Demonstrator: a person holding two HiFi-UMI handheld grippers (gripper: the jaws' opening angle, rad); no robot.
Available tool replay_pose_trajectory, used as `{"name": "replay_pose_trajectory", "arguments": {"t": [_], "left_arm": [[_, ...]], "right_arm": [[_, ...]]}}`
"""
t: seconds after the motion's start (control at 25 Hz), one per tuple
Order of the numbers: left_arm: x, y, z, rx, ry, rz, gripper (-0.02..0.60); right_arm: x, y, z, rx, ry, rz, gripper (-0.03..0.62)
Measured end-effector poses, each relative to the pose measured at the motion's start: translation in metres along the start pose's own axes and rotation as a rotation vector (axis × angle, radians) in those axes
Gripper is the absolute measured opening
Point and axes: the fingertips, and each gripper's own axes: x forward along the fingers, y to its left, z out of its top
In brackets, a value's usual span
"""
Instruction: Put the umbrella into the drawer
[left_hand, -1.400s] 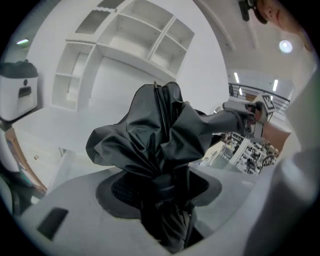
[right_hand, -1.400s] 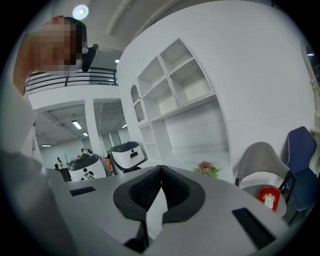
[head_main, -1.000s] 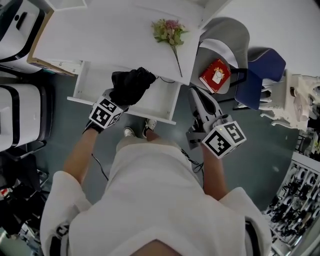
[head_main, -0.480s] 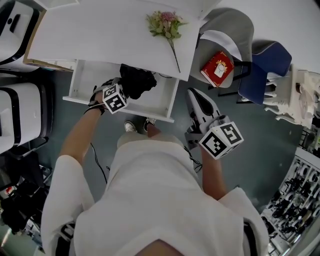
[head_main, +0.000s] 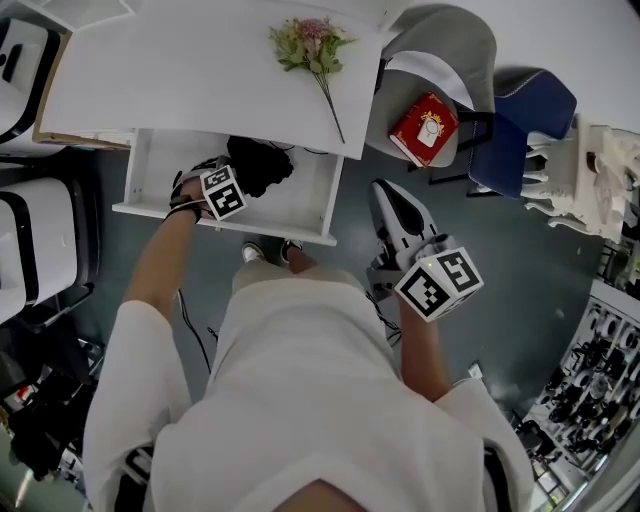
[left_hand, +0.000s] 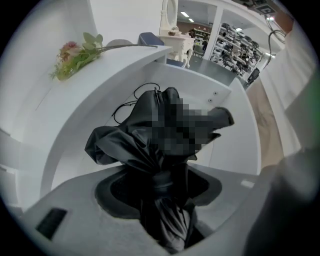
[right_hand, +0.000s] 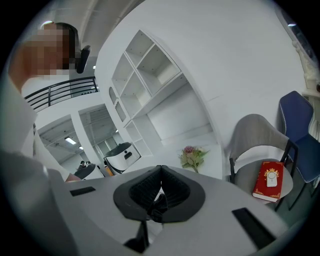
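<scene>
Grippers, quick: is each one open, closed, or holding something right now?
Left gripper: closed on the black umbrella.
Right gripper: closed, holding nothing.

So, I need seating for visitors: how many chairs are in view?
2: a grey chair right of the desk, holding a red book, and a blue chair beside it, further right. More may be hidden off-frame.

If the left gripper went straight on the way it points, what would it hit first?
Most likely the floor of the open drawer. The left gripper points steeply down into it, jaws shut on the black umbrella, whose bundled end would touch down first; remaining gap unclear.
</scene>
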Motion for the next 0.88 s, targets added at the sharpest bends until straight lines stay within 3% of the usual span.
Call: {"name": "replay_pose_trajectory", "arguments": {"t": [0.12, 0.32, 0.6, 0.88], "left_arm": [[0.008, 0.001, -0.004, 0.029, 0.043, 0.007, 0.247], [0.022, 0.001, -0.004, 0.158, 0.136, 0.028, 0.256], [0.033, -0.001, -0.009, 0.131, 0.219, -0.041, 0.279], [0.049, 0.005, -0.013, 0.094, 0.215, 0.040, 0.311]], "right_arm": [[-0.001, -0.008, 0.000, 0.000, 0.003, -0.009, 0.002], [0.000, -0.022, -0.005, -0.001, 0.021, -0.032, 0.002], [0.003, -0.032, -0.005, 0.009, 0.027, -0.027, 0.002], [0.006, -0.032, -0.012, 0.003, 0.048, -0.024, 0.002]]}}
